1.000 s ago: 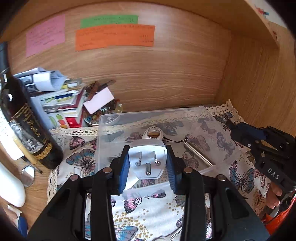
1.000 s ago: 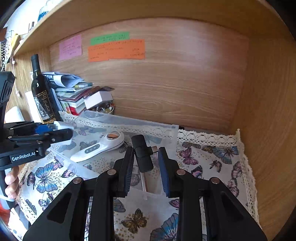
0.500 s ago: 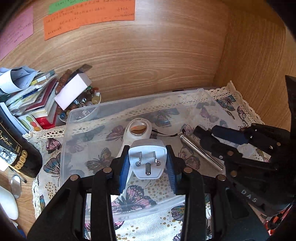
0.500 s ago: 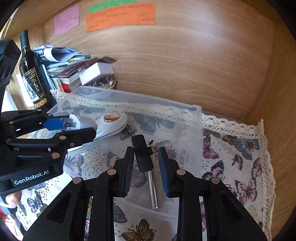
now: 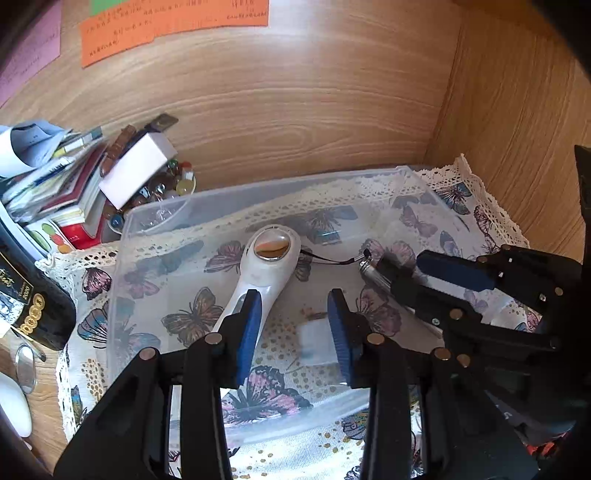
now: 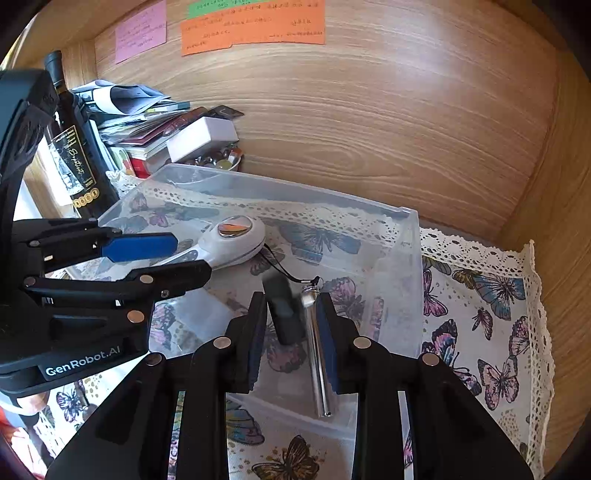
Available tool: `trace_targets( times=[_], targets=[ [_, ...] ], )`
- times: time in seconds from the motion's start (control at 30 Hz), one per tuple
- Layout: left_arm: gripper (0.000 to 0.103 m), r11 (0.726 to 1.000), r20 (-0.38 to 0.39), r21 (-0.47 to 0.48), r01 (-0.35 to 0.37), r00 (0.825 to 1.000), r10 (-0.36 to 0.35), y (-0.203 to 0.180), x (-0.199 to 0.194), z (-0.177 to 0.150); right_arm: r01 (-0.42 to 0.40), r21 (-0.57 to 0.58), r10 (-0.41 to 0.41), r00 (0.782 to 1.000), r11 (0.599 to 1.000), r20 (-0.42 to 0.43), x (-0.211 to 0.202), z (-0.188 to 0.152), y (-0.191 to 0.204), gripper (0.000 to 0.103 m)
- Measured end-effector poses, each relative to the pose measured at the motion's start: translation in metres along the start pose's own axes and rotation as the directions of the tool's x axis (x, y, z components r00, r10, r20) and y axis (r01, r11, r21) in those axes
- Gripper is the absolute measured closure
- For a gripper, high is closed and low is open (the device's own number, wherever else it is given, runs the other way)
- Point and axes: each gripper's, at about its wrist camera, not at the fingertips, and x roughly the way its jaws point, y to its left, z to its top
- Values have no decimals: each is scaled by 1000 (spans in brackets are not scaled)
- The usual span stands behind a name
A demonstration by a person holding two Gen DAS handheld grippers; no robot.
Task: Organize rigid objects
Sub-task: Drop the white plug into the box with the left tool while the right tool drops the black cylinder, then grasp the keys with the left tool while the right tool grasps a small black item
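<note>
- Left gripper (image 5: 295, 325) poised over the clear bin (image 5: 155, 218), jaws spread apart and gripping nothing.
- White plug (image 5: 314, 343), blurred, just below and between the left jaws, close to the right pad, above the bin floor; contact with the floor impossible to tell.
- Right gripper (image 6: 291, 328) also over the bin, jaws parted.
- Black adapter (image 6: 284, 314), blurred, between the right jaws, nearer the left pad; no clear grip on it, resting or falling impossible to tell.
- Silver pen (image 6: 319, 358) flat on the bin floor just beside the adapter, a thin black cord running from its top end towards the white massager (image 5: 264, 266).
- Massager lying diagonally in the bin, round head towards the back wall, handle passing under the left jaws.
- Bin standing on a butterfly cloth (image 6: 491, 325) on the desk.
- Wine bottle (image 6: 75, 147), stacked books (image 5: 55, 184) and a white box (image 6: 201, 138) left of the bin; coloured notes (image 6: 255, 27) on the wooden back panel.
</note>
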Motion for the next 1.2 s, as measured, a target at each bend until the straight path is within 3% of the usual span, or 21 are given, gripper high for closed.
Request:
trace_targets(
  times=[0.3,0.53,0.6,0.67,1.2],
  targets=[
    [52,1000,74,10,-16,997,15,-3,-34,-2,3,5,-3,999,1000,53,-26,-2,3,72],
    [20,999,154,-3,-51,987,51,1,-73,-15,19,10,-20,991,1000,134,-65,-11,1,61],
    [18,998,160,1,-57,985,56,2,-80,-25,19,14,-21,989,1000,149,-76,-19,-1,57],
    [15,998,150,5,-68,986,66,4,-85,-34,21,21,-24,988,1000,155,-83,-27,-3,53],
    [13,996,-33,-41,-75,997,74,12,-78,-130,-57,56,56,998,997,14,-81,-101,9,53]
  ],
)
